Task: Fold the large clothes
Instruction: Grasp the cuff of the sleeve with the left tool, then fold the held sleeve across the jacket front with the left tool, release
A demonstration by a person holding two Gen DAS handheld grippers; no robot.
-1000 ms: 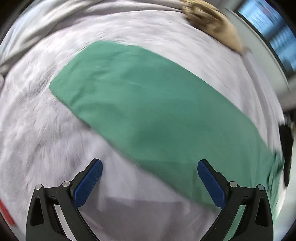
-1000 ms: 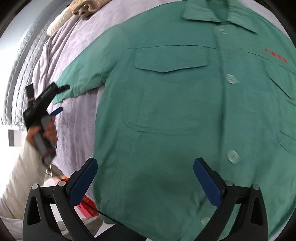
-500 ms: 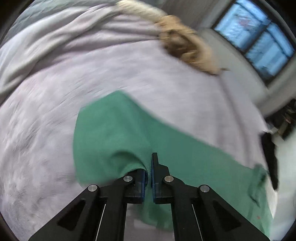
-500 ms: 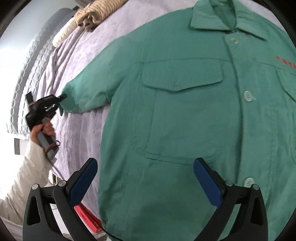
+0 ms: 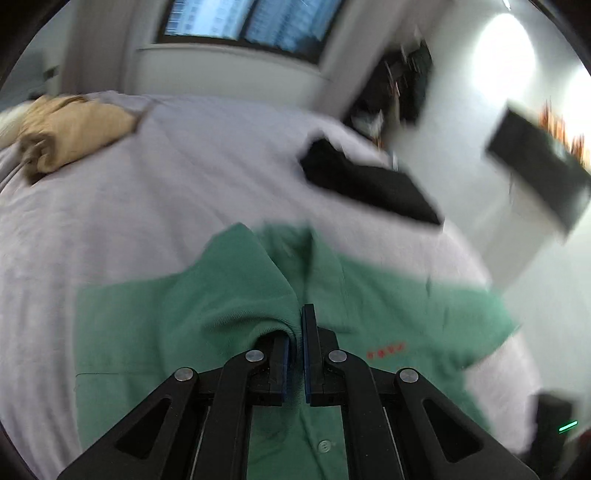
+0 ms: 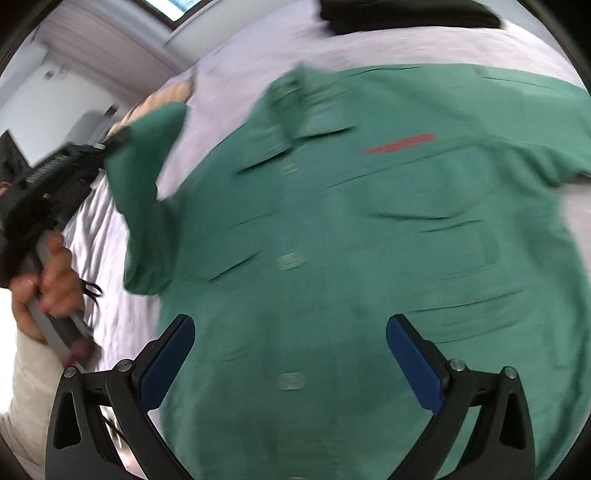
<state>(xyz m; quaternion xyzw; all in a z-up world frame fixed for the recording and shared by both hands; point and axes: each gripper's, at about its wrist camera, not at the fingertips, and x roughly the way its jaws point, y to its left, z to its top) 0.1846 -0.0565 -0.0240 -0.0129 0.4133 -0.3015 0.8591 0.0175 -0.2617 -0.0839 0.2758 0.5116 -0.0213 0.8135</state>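
Note:
A green button shirt [image 6: 351,229] with red chest lettering lies front up on a pale lilac bed cover [image 5: 155,192]. My left gripper [image 5: 298,332] is shut on the end of the shirt's sleeve [image 5: 229,295] and holds it lifted over the shirt's body, near the collar. In the right wrist view the left gripper [image 6: 110,142] shows at the left, with the sleeve [image 6: 147,177] folded inward. My right gripper [image 6: 290,345] is open and empty, above the shirt's button line.
A tan bundle of cloth [image 5: 70,129] lies at the bed's far left. A black garment [image 5: 365,184] lies at the far right of the bed. A window [image 5: 243,26] and a wall are beyond. A dark flat thing [image 5: 539,173] hangs on the right wall.
My left gripper closed on the sleeve end, lifted it and carried it inward over the shirt. My right gripper stayed open and shifted over the shirt front.

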